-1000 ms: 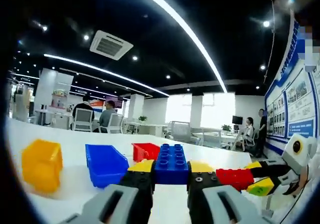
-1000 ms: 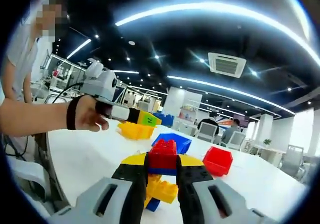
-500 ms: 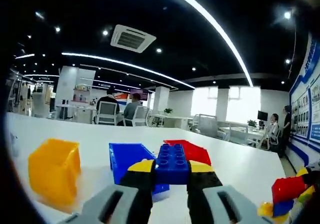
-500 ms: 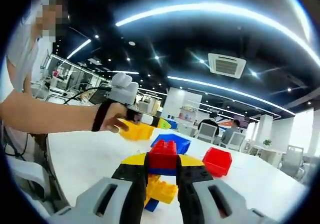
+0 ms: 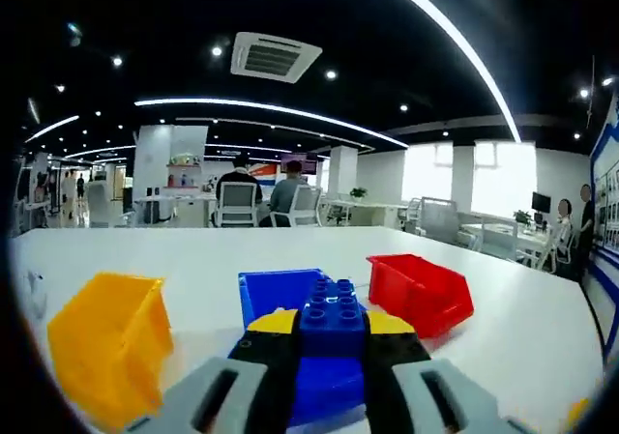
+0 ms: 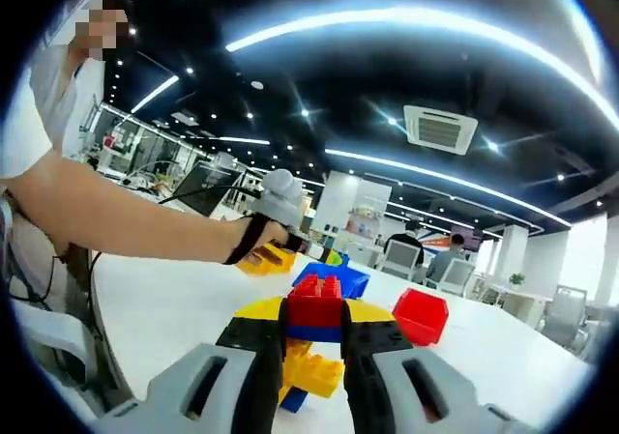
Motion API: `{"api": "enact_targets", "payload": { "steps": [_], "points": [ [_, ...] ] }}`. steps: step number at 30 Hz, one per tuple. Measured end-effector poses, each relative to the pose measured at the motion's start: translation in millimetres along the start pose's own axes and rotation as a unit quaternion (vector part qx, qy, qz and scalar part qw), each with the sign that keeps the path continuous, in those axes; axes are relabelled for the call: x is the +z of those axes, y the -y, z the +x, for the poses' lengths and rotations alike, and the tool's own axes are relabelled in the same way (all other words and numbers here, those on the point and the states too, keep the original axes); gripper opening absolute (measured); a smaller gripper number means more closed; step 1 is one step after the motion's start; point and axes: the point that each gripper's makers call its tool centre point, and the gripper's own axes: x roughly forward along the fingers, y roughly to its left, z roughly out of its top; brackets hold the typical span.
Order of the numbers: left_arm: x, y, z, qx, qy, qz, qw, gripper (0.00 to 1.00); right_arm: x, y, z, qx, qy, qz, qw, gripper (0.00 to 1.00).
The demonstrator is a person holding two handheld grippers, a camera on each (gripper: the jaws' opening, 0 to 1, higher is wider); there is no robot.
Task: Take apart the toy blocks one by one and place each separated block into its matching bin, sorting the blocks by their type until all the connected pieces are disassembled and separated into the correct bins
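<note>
While a blue block [image 5: 332, 316] is clamped in the left gripper [image 5: 329, 342] over the blue bin [image 5: 280, 294], a yellow bin [image 5: 111, 342] is seen leftward and a red bin [image 5: 421, 292] rightward on the white table [image 5: 522, 328]. A stack topped by a red block [image 6: 316, 302] is pinched by the right gripper [image 6: 314, 342].

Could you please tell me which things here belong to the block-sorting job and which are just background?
Job:
blue block in left hand-held gripper
red block in right hand-held gripper
yellow bin
blue bin
red bin

Background:
office chairs
ceiling vent
</note>
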Motion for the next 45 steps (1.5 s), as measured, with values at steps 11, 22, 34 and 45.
{"api": "enact_targets", "payload": {
  "steps": [11,22,34,45],
  "points": [
    [-10.3,-19.2,7,0.045,-0.008,0.006,0.999,0.26,2.5,-3,3,0.006,0.004,0.001,1.0,0.23],
    [9.8,-4.5,-11,0.006,0.022,0.008,0.9997,0.48,2.0,-2,4,0.004,0.004,-0.001,1.0,0.23],
    [27.8,23.8,-76,-0.064,0.06,0.025,0.9958,0.53,0.5,-1,5,0.004,0.003,0.002,1.0,0.23],
    [-3.4,83.7,-159,-0.154,0.067,0.018,0.9856,0.55,-0.2,0,7,-0.002,0.006,0.012,0.9999,0.23]
  ]
}}
